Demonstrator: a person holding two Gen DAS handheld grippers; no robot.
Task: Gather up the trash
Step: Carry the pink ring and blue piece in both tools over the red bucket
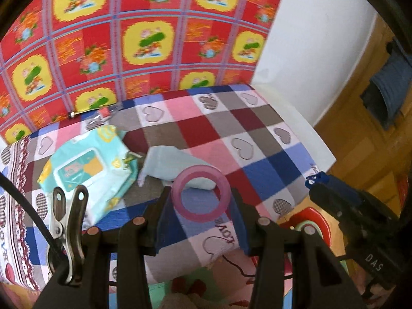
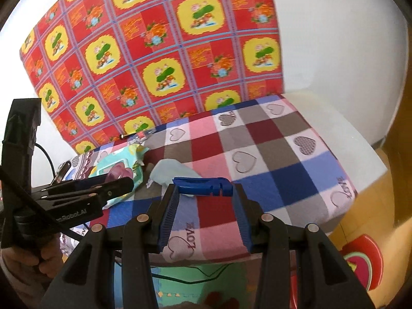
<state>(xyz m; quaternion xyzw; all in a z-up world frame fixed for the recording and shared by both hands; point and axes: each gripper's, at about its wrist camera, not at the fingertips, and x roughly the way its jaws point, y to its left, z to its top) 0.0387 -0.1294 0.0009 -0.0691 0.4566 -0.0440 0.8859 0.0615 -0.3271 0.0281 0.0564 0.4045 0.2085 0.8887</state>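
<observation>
Wet-wipes pack (image 1: 90, 170): lies flat on the checked heart-print blanket (image 1: 257, 134) at about 9 o'clock in the left wrist view. It looks soft, plump and slick-skinned; I judge it heavier than the rest, best taken across a narrow end or a crimped seam.

Crumpled pale-blue tissue (image 1: 175, 162): lies just right of the pack, near the middle of the blanket, its near edge behind the ring. Likely featherlight and limp, so any raised fold serves as a hold and a shallow pinch should lift it.

Pink ring (image 1: 201, 193): sits between the fingers of the left tongs (image 1: 202, 200), which close on it from both sides. Stiff, smooth, probably slippery; holding across its outer rim suits it.

Blue plastic clip (image 2: 203, 186): held crosswise at the tips of the right tongs (image 2: 204, 193), at 12 o'clock in the right wrist view, over the tissue. Hard and light; the flat sides give the surest bite.

Small wrappers (image 1: 103, 114): at the blanket's far edge, against the red patterned cloth (image 1: 144, 38); too blurred to judge.
</observation>
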